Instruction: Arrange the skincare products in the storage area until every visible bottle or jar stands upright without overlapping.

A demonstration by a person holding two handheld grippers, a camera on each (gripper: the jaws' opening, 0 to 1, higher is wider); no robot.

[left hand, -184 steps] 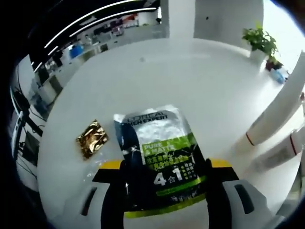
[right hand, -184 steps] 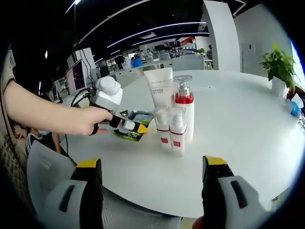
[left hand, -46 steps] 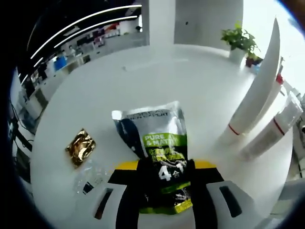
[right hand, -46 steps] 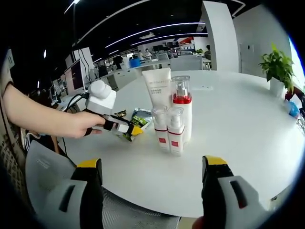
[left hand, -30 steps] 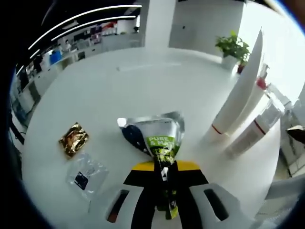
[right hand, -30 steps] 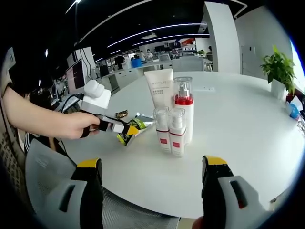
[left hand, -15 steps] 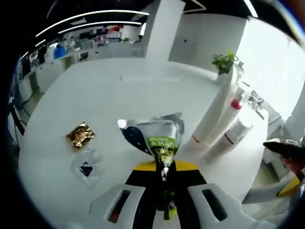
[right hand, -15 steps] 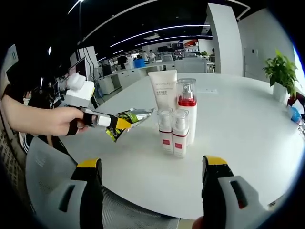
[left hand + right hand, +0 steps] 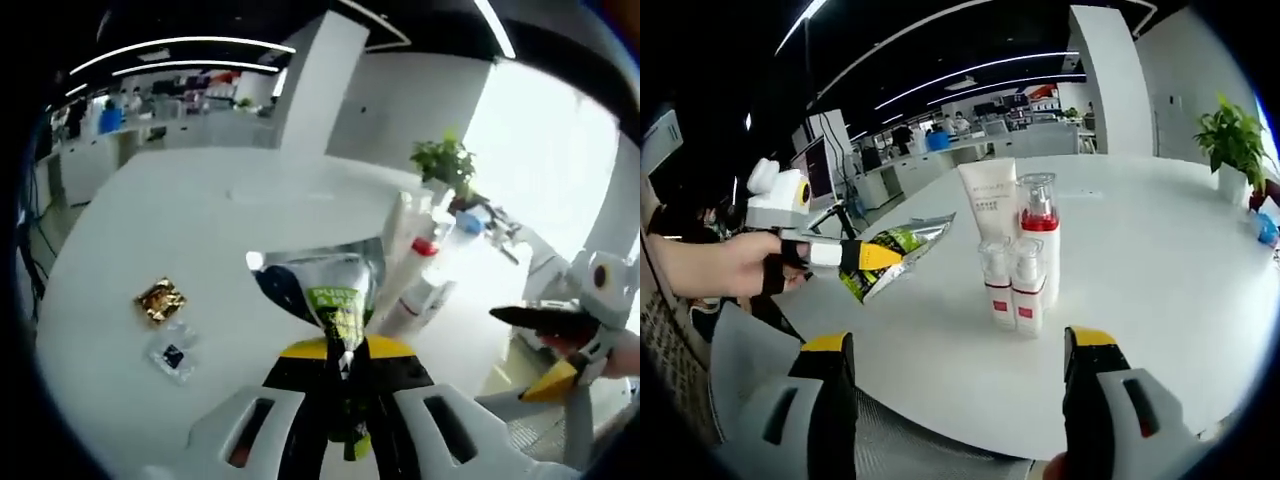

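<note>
1. While the left gripper is pinching the green-and-silver sachet between its closed fingers, the sachet is hanging in the air above the white tabletop, left of the bottles.
2. The white tube, the red-collared pump bottle and two small bottles are standing upright, clustered together on the tabletop.
3. The right gripper is hovering near the tabletop's edge, its fingers spread wide, gripping nothing.
4. A gold packet and a clear packet are lying flat.
</note>
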